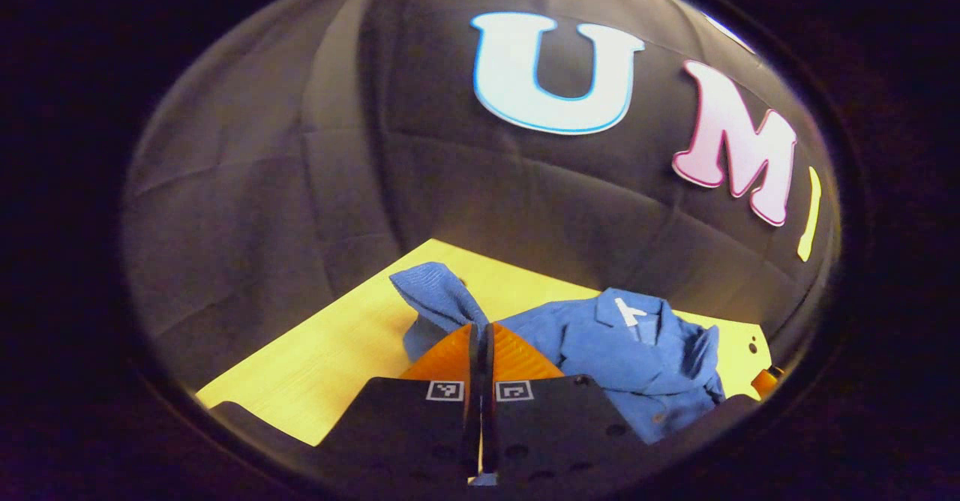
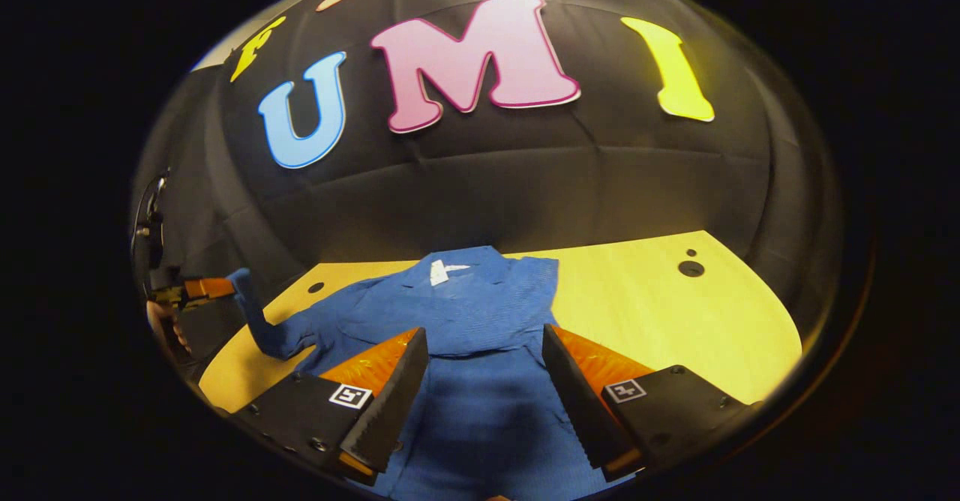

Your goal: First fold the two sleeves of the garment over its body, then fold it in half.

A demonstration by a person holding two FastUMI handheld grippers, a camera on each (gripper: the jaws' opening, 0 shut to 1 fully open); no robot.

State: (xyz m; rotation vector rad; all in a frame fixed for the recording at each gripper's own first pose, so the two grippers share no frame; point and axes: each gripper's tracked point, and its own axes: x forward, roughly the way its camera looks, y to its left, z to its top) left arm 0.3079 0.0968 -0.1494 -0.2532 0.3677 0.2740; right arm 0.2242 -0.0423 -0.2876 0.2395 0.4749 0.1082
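A blue shirt [image 2: 480, 321] lies on the yellow wooden table [image 2: 675, 313], its collar [image 2: 450, 265] toward the black cloth wall [image 2: 525, 178] and its body spread flat toward the near edge. In the right gripper view, the shirt's one sleeve [image 2: 540, 283] is already folded over the body, just beside the collar. The other sleeve [image 2: 255, 313] is lifted off the table at the shirt's far side, its end pinched by the left gripper [image 2: 214, 287], which hangs above the table's edge. In the left gripper view, that left gripper [image 1: 480, 351] has its fingers clenched together on the sleeve [image 1: 439, 298], with the cloth rising in a peak just past the tips and the shirt's body [image 1: 637, 351] beyond. The right gripper [image 2: 484, 366] hovers over the shirt's lower body with its fingers spread wide apart, grasping nothing.
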